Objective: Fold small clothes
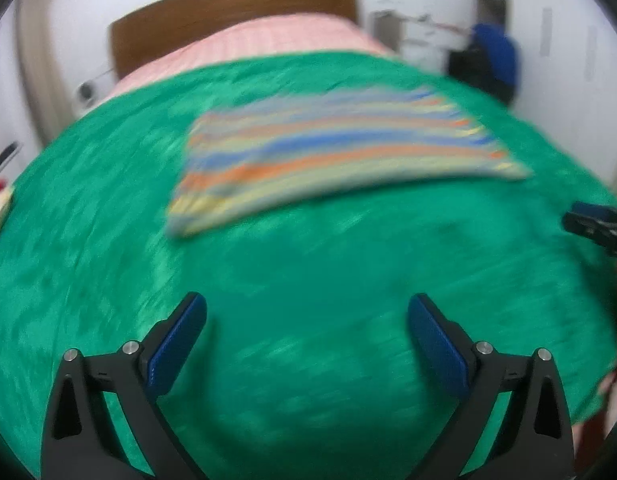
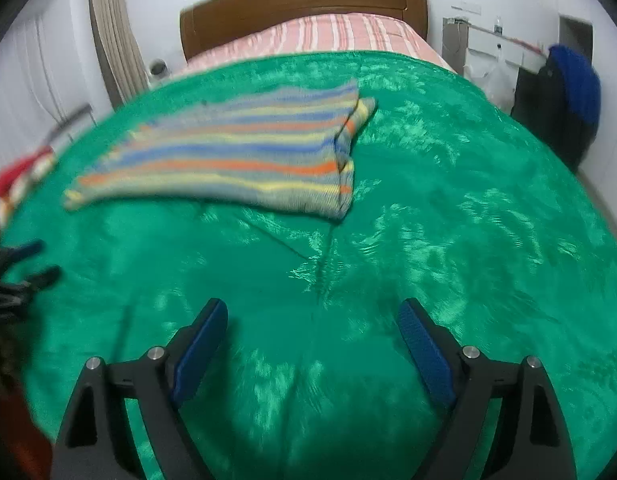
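Observation:
A striped knit garment [image 1: 332, 152] in blue, orange and yellow lies flat on the green blanket [image 1: 308, 272]; it also shows in the right wrist view [image 2: 228, 156], folded over at its right end. My left gripper [image 1: 306, 312] is open and empty, above the blanket well short of the garment. My right gripper [image 2: 312, 316] is open and empty, also short of the garment. The right gripper's tips show at the right edge of the left wrist view [image 1: 596, 228]; the left gripper's tips show at the left edge of the right wrist view [image 2: 32, 264].
The bed has a brown wooden headboard [image 2: 304, 4] and a pink striped cover [image 2: 328, 36] beyond the blanket. Red and striped cloth [image 2: 16, 188] lies at the left bed edge. A blue and black garment [image 2: 568, 92] hangs at the right wall.

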`<state>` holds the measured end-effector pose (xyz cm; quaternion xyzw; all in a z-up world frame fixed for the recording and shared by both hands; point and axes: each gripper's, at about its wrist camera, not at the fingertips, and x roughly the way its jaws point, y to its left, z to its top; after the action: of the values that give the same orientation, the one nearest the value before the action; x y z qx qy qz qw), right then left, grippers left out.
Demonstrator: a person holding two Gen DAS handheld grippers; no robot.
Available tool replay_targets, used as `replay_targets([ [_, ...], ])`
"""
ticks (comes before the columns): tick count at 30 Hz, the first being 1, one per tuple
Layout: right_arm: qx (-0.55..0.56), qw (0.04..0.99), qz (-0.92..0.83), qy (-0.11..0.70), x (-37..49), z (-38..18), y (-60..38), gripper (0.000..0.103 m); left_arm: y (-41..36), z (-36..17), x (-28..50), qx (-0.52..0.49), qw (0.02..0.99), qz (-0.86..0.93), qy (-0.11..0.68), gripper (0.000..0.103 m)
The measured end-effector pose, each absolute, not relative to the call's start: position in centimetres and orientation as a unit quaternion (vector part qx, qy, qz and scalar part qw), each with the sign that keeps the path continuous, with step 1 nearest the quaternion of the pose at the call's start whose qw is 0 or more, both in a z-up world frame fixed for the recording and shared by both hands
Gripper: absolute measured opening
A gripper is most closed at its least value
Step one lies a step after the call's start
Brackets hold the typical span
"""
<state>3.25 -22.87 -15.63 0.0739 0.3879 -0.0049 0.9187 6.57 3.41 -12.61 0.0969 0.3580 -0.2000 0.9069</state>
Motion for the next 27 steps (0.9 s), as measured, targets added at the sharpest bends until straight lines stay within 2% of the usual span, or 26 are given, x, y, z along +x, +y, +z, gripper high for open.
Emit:
replay_targets([
  [5, 0.146, 0.933, -0.031, 0.327, 0.7, -12.9, -28.4, 0.087, -6.0, -10.2, 7.8, 0.146, 0.874, -0.313, 0.341, 0.1],
  [7, 0.182, 0.929, -0.034, 0.32, 0.7, -12.7, -30.3, 0.087, -10.8, -10.8, 9.0, 0.177, 0.853, -0.352, 0.342, 0.094],
  [9, 0.206, 0.921, -0.023, 0.329, 1.6, -12.8, -32.1, 0.086, -15.3, -12.3, 10.5, 0.213, 0.83, -0.375, 0.352, 0.082],
  [13, 0.228, 0.908, 0.037, 0.349, 5.3, -12.0, -34.5, 0.081, -21.0, -15.6, 13.3, 0.243, 0.813, -0.383, 0.366, 0.079],
  [14, 0.241, 0.9, 0.059, 0.359, 6.9, -12.0, -35.1, 0.076, -21.6, -15.6, 13.7, 0.24, 0.814, -0.386, 0.362, 0.073],
  [15, 0.254, 0.891, 0.075, 0.369, 8.7, -12.2, -35.7, 0.074, -22.1, -15.6, 14.1, 0.237, 0.814, -0.392, 0.358, 0.052],
  [16, 0.267, 0.881, 0.089, 0.379, 10.5, -12.6, -36.4, 0.072, -22.4, -15.6, 14.2, 0.239, 0.812, -0.397, 0.356, 0.037],
  [17, 0.285, 0.868, 0.104, 0.393, 13.0, -13.3, -37.1, 0.071, -22.7, -15.7, 14.3, 0.244, 0.811, -0.399, 0.352, 0.015],
  [20, 0.316, 0.83, 0.13, 0.44, 19.9, -15.8, -37.6, 0.065, -22.7, -15.7, 14.2, 0.25, 0.818, -0.398, 0.333, 0.011],
  [24, 0.321, 0.81, 0.159, 0.464, 26.7, -17.8, -35.8, 0.061, -21.0, -14.6, 15.4, 0.187, 0.823, -0.42, 0.335, 0.009],
  [25, 0.317, 0.815, 0.158, 0.459, 27.7, -17.8, -35.2, 0.046, -20.3, -14.1, 15.9, 0.163, 0.824, -0.425, 0.337, 0.009],
  [26, 0.313, 0.82, 0.149, 0.456, 28.8, -17.8, -34.7, 0.012, -19.1, -13.5, 16.5, 0.133, 0.827, -0.426, 0.341, 0.009],
  [27, 0.313, 0.821, 0.139, 0.458, 29.3, -17.7, -34.4, 0.008, -18.1, -13.0, 16.9, 0.11, 0.831, -0.425, 0.342, 0.009],
])
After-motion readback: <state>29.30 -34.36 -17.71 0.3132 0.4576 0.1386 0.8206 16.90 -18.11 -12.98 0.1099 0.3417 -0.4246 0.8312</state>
